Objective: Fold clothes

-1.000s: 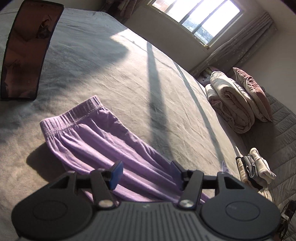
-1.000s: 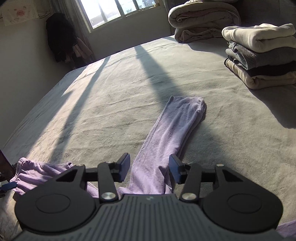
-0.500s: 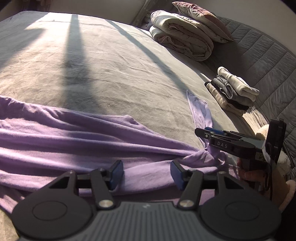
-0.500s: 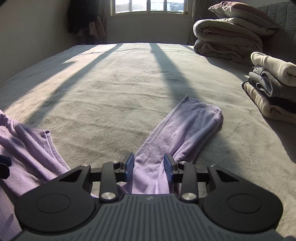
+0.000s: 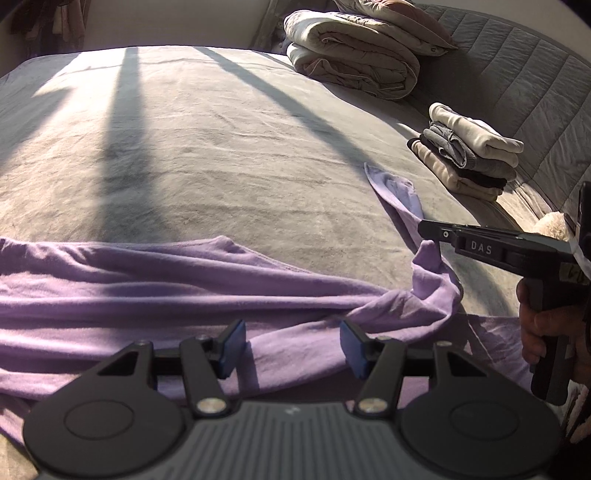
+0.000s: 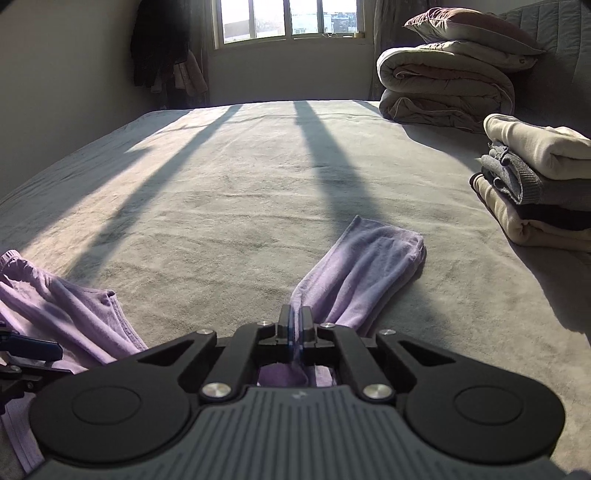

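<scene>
Purple trousers lie spread across the grey bed. One leg stretches away from me in the right wrist view, its cuff flat on the cover. My right gripper is shut on that leg's fabric, pinching a raised fold; in the left wrist view it shows at the right with a hand on its handle. My left gripper hovers open over the bunched middle of the trousers, cloth below the fingers but not pinched. The waistband end lies at the far left.
A stack of folded clothes sits near the quilted headboard. A rolled duvet with a pillow on top lies at the far end. A window throws striped shadows over the bed.
My right jaws have closed from open onto the trouser leg. The left gripper swept sideways from the waistband to the trousers' middle and rolled, staying open.
</scene>
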A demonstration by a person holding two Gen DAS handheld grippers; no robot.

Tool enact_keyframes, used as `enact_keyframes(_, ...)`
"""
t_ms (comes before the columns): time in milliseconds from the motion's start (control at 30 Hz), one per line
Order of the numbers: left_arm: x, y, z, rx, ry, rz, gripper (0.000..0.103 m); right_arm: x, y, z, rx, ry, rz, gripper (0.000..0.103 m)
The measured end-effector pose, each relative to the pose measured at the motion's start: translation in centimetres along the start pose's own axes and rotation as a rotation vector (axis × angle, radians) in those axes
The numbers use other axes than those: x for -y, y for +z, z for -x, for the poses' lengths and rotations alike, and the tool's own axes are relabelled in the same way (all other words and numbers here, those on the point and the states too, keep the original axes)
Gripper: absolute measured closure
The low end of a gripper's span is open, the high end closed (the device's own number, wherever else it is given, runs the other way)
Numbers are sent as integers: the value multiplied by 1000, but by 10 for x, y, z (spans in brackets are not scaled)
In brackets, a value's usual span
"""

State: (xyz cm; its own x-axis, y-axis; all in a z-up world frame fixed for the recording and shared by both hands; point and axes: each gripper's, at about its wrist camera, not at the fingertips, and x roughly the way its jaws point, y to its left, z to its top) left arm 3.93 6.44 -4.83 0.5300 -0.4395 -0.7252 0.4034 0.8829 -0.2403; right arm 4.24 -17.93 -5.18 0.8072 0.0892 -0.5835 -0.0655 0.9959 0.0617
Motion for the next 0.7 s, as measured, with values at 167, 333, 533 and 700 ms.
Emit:
enact_keyframes(167, 10, 1, 1, 1, 22, -19, 45, 5, 2, 15, 7, -11, -18, 101)
enact_keyframes(333, 19, 1, 3, 7, 24, -36, 45, 19, 0, 29, 13, -33, -40, 102)
enact_keyframes(533, 29, 0, 2, 2, -6, -31, 44, 42, -9, 44, -12, -38, -80, 102)
enact_keyframes(700, 42, 2, 3, 4, -102, -22, 45, 56, -27, 54, -73, 0, -111, 102)
